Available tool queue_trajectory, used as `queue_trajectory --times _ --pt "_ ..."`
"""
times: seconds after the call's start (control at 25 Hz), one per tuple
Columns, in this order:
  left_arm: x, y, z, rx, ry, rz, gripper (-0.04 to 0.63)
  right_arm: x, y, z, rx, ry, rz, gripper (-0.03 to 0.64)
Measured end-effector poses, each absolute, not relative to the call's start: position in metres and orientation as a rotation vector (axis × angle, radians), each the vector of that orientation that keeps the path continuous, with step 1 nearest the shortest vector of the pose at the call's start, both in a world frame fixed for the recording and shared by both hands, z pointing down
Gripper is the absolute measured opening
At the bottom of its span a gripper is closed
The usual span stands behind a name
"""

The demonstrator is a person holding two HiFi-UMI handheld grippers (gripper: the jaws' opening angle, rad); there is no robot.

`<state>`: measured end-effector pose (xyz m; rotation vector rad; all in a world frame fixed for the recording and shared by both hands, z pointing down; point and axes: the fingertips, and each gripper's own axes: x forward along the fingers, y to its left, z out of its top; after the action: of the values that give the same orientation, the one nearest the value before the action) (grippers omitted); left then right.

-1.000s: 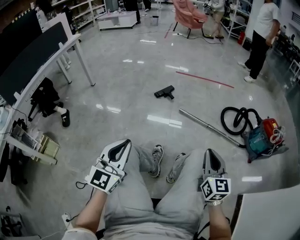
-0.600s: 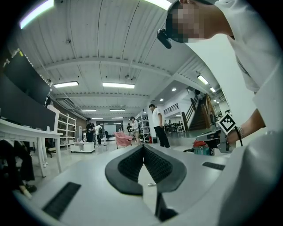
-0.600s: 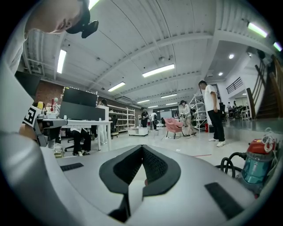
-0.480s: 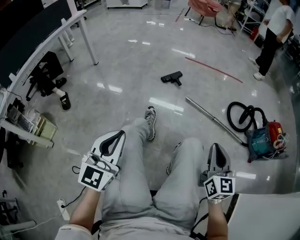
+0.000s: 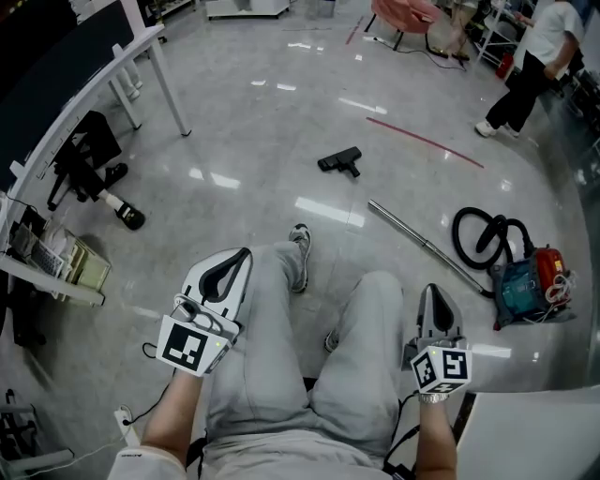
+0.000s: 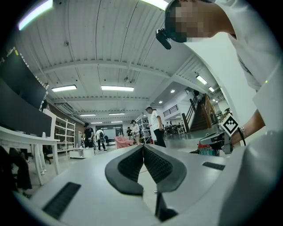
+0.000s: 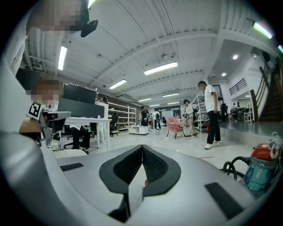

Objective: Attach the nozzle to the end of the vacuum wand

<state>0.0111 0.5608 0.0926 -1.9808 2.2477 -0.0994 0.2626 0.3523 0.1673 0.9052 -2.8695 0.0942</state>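
Currently holds both grippers low and roughly level over grey-trousered legs [image 5: 281,366], one gripper above each thigh.

Left gripper [image 5: 246,253]: jaws clenched pad to pad, nothing between them. Right gripper [image 5: 432,291]: jaws likewise pressed together and empty.

Out on the glossy floor [image 5: 253,131], beyond the shoes, near the middle: black nozzle [image 5: 339,161], on its own, touching neither gripper and well apart from both. Nearer and to the right: metal vacuum wand [image 5: 427,247], flat on the floor and running diagonally, its far-left end pointing roughly toward the nozzle but clearly apart from it. Near-right end of the wand meets a looped black hose [image 5: 480,234] beside a teal-and-red vacuum canister [image 5: 525,281]. Nozzle not yet on the wand.

Beyond the nozzle: a thin red strip [image 5: 424,142] across the floor. Far right: a standing person [image 5: 530,66] in a white top and dark trousers. Far centre: part of a pink chair [image 5: 403,11]. Along the left: a curved white worktop [image 5: 89,98] with a black office chair [image 5: 89,164] tucked beside it.
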Motion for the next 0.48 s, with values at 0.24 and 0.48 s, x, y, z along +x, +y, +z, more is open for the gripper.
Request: queue_trajectory --times 0.24,0.48 --pt "-0.002 0.54 0.095 -1.982 2.269 -0.063 0.011 0.268 0.327 0.16 0.962 -2.893 0.156 0.005" --pt "0.001 0.492 0.092 -2.003 2.213 -0.122 0.011 0.282 0.297 0.164 0.987 -2.858 0.162 0.005"
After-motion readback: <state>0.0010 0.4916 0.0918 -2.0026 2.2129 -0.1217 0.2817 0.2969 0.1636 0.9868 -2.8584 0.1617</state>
